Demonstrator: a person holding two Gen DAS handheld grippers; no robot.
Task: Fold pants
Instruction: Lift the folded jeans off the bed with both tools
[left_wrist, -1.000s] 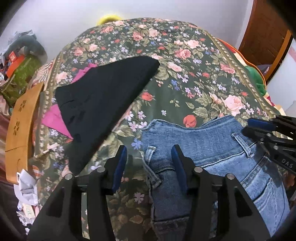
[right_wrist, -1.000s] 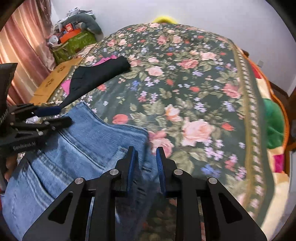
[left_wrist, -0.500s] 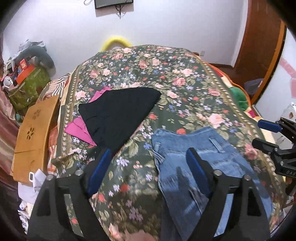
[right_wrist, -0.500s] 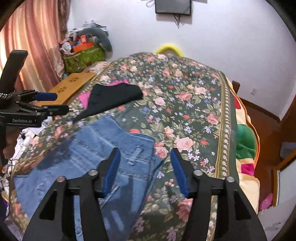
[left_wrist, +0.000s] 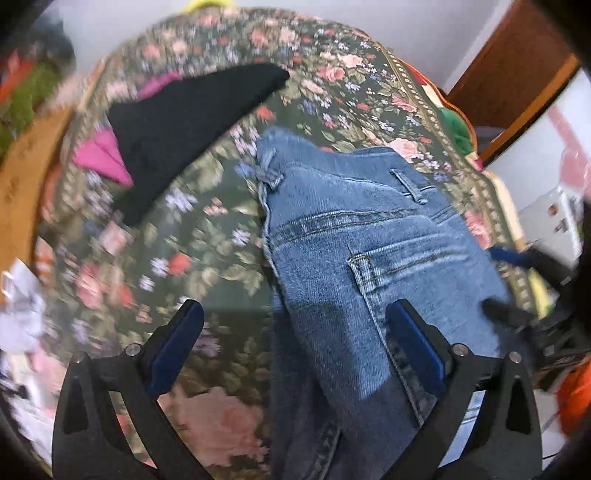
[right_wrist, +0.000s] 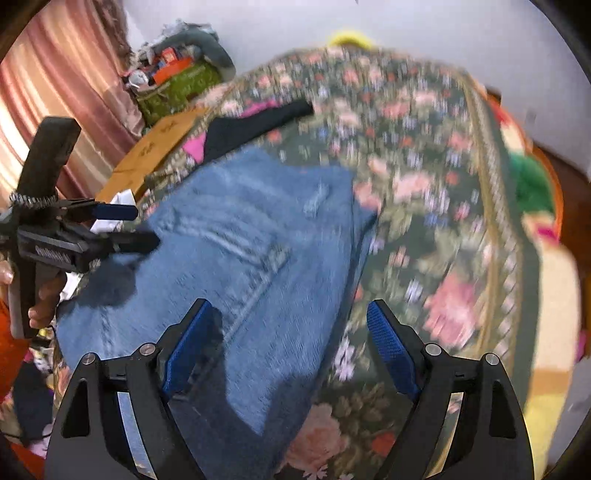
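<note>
Jeans (left_wrist: 354, 258): lying flat on the floral bedspread (left_wrist: 207, 229), waistband toward the far end, back pocket facing up.
Left gripper (left_wrist: 295, 332): released, spread wide above the jeans, grasping nothing.
Right gripper (right_wrist: 288, 332): released, spread wide over the jeans' right edge.
Black garment (left_wrist: 184, 122): lies apart, over a pink garment (left_wrist: 103, 155).

My left tool (left_wrist: 295, 332) hangs with its jaws spread wide, gripping nothing; my right tool (right_wrist: 290, 332) is spread just as wide, also empty.
</note>
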